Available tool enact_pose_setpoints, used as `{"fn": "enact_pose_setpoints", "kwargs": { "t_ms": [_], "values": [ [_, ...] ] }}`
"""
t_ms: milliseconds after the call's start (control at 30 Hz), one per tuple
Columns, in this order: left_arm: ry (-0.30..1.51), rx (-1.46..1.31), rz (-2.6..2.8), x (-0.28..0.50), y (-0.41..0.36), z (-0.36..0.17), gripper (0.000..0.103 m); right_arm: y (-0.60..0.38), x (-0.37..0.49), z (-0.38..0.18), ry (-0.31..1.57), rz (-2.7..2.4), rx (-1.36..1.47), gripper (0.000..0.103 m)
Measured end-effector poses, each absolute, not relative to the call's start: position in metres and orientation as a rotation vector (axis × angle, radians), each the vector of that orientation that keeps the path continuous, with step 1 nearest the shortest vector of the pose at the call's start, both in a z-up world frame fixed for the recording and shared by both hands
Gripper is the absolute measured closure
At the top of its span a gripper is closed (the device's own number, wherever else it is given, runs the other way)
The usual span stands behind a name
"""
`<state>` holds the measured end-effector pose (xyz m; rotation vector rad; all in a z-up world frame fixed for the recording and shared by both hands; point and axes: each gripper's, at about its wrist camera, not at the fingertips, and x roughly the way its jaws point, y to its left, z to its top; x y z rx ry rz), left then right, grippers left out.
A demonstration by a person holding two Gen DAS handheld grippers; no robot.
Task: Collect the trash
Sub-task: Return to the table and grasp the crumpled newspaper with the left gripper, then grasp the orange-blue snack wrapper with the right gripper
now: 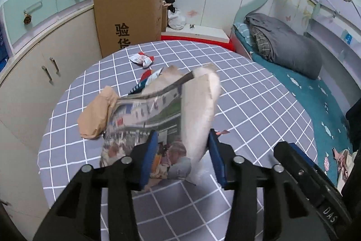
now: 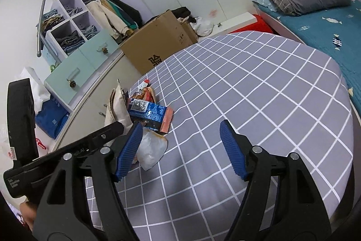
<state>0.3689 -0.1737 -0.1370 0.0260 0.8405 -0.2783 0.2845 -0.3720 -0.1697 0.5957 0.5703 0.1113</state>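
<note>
A cardboard box (image 1: 128, 19) stands beside the blue-sheeted bed (image 1: 300, 92).

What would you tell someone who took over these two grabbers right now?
Left gripper: jaws around a printed paper bag, lifted off the checked table; firm grip unclear.
Right gripper: open, empty, beside the litter.
Still on the table: blue wrapper, clear plastic bag, beige crumpled piece, small red-and-white wrapper.
Done: nothing visibly binned. Left: everything; no bin in view.
</note>
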Motion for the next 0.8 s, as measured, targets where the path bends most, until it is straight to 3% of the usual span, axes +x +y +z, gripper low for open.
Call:
{"fn": "enact_pose_setpoints", "kwargs": {
  "t_ms": [100,467,800],
  "values": [
    [0.807,0.002,-0.274,0.363,-0.162,-0.128,0.077,-0.367,0.286,-0.168,0.572,0.125,0.592,0.033],
    [0.723,-0.186,-0.250,0.336,-0.107,-0.102,0.085,-0.345,0.302,-0.166,0.619,0.178,0.539,0.033],
    [0.641,-0.237,-0.162,0.321,-0.066,-0.083,0.086,-0.299,0.357,-0.158,0.710,0.214,0.298,0.032]
  ]
}}
